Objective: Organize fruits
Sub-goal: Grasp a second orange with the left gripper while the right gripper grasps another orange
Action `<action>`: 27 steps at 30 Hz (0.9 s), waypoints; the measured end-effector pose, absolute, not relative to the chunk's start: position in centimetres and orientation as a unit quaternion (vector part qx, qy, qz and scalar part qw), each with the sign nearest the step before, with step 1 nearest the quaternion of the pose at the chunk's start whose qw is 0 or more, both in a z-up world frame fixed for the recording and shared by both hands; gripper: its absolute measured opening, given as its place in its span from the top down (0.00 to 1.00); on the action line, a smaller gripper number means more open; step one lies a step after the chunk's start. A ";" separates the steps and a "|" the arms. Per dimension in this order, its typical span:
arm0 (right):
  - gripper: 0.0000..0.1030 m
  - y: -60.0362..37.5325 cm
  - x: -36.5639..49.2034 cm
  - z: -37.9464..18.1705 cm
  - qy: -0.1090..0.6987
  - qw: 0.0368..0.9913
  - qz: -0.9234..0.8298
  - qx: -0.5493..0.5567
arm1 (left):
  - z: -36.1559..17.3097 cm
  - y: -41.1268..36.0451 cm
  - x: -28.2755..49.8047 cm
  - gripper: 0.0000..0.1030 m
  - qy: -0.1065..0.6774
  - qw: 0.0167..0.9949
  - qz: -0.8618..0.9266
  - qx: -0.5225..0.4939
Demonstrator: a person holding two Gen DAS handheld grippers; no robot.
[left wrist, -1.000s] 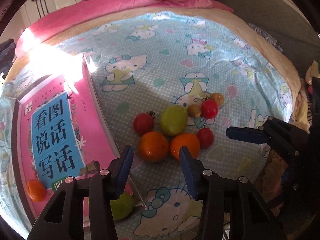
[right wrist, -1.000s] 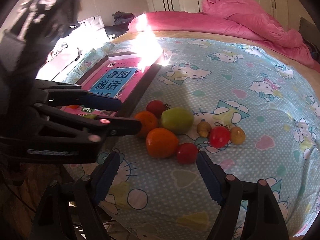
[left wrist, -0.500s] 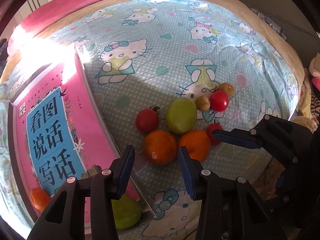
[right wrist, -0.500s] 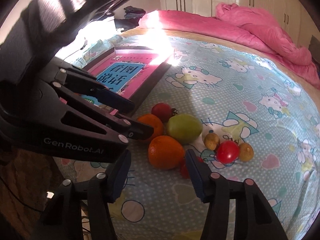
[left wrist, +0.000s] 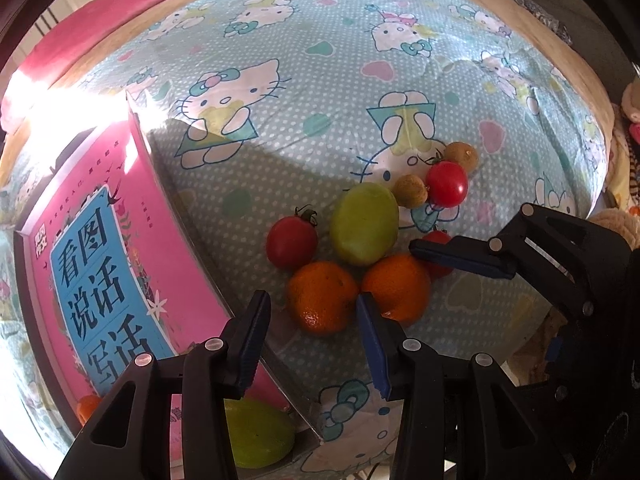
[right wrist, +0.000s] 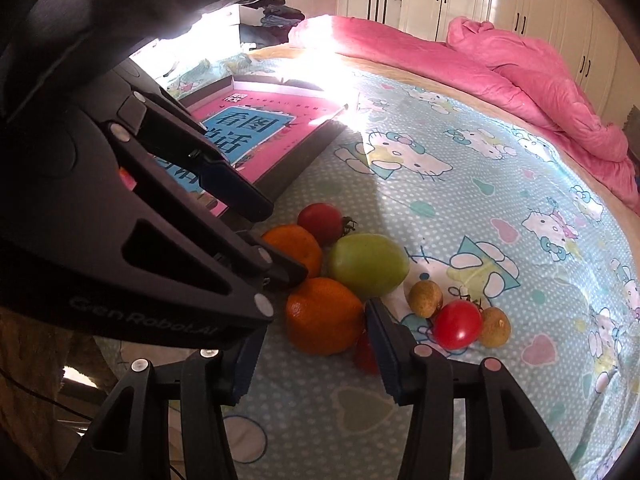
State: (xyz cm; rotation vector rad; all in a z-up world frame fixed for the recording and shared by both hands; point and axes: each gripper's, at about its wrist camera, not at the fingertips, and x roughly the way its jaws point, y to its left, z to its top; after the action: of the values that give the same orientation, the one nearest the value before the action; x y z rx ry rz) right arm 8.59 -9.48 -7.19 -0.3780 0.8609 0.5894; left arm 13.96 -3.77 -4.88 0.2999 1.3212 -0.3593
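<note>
Clustered fruits (left wrist: 362,236) on patterned sheet (left wrist: 320,80) — oranges, tomatoes, green one

My left gripper (left wrist: 312,322) and right gripper (right wrist: 310,338) are black plastic frames with silver screws, blue ribbed pads (left wrist: 374,346), and faint "GenRobot.AI" lettering at lower left.

On the bed sheet (left wrist: 320,60) lie two oranges (left wrist: 322,296), one green fruit (left wrist: 364,228), three red tomatoes (left wrist: 292,240) and two small brown fruits (left wrist: 410,191). In the pink tray (left wrist: 120,240) are one orange (left wrist: 86,408) and one green fruit (left wrist: 260,432).
</note>
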 end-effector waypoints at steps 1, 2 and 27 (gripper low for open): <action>0.50 -9.6 8.8 -7.3 0.408 0.850 0.281 -0.178 | -4.9 -3.8 14.0 0.54 0.609 0.763 -0.167 0.140; 0.50 -9.6 8.9 -7.4 0.408 0.851 0.281 -0.176 | -5.0 -3.9 14.1 0.54 0.611 0.761 -0.168 0.142; 0.60 -15.2 9.5 -5.1 0.411 0.869 0.271 -0.053 | -7.4 -6.0 15.2 0.55 0.644 0.731 -0.169 0.147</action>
State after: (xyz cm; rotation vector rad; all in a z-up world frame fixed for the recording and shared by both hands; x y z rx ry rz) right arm 9.52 -15.25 -5.10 -0.1099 0.8601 0.5675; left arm 15.18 -6.05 -7.42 0.3238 1.4175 -0.3723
